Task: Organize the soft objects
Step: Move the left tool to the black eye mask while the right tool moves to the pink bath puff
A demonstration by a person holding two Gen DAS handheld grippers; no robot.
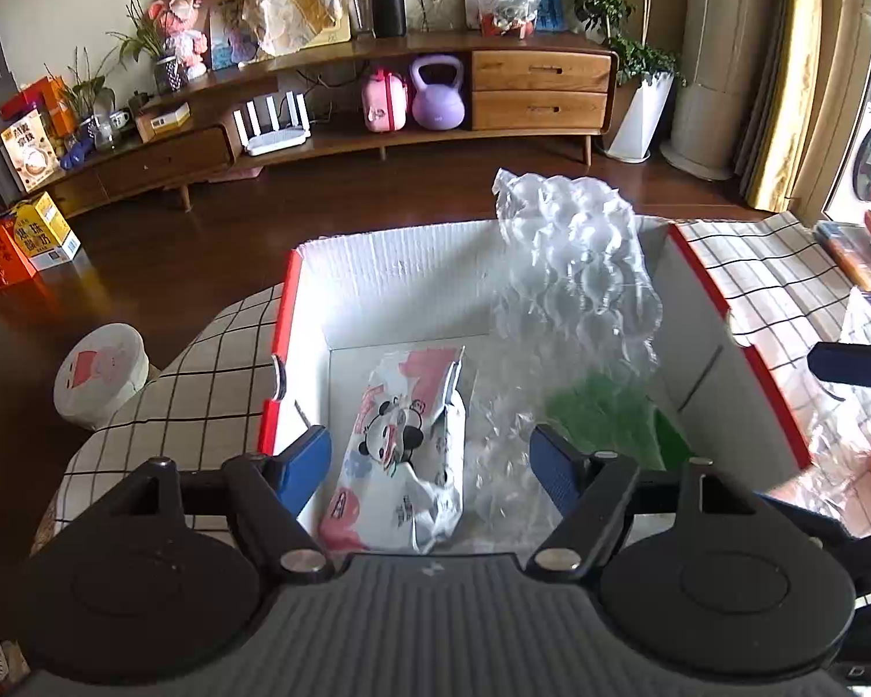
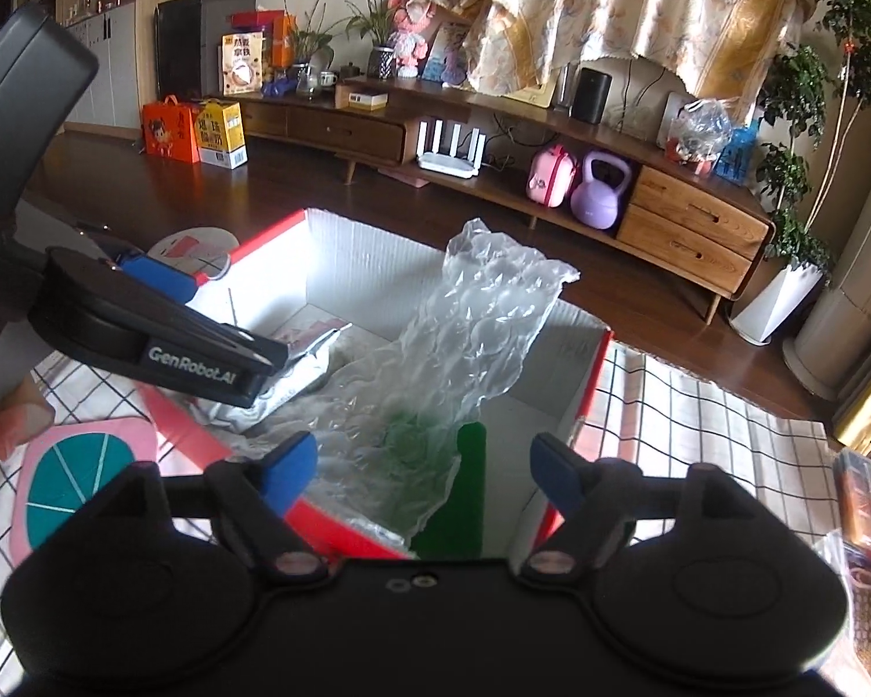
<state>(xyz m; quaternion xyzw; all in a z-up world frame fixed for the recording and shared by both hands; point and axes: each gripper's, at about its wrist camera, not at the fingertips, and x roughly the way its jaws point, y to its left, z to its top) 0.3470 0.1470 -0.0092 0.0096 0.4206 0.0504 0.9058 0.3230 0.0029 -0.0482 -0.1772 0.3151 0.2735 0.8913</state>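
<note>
Seemingly the bubble wrap (image 2: 470, 342) has just been dropped into the red-edged box (image 1: 281, 313), where it leans up against the far right corner beside a printed pouch (image 1: 403, 453) on the bottom. Both the left gripper (image 1: 429, 459) and right gripper (image 2: 424, 470) stand apart and empty above the box's near edge. Next, I judge, comes fetching another soft item from the checked cloth (image 2: 697, 424).

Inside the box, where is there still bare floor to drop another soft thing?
Free: the box floor along the far wall, beyond the wipes pack, and the right-hand strip past the green sheet. Crowded: the middle, where bubble wrap stands up over the rim, and the near left under the pack.
</note>
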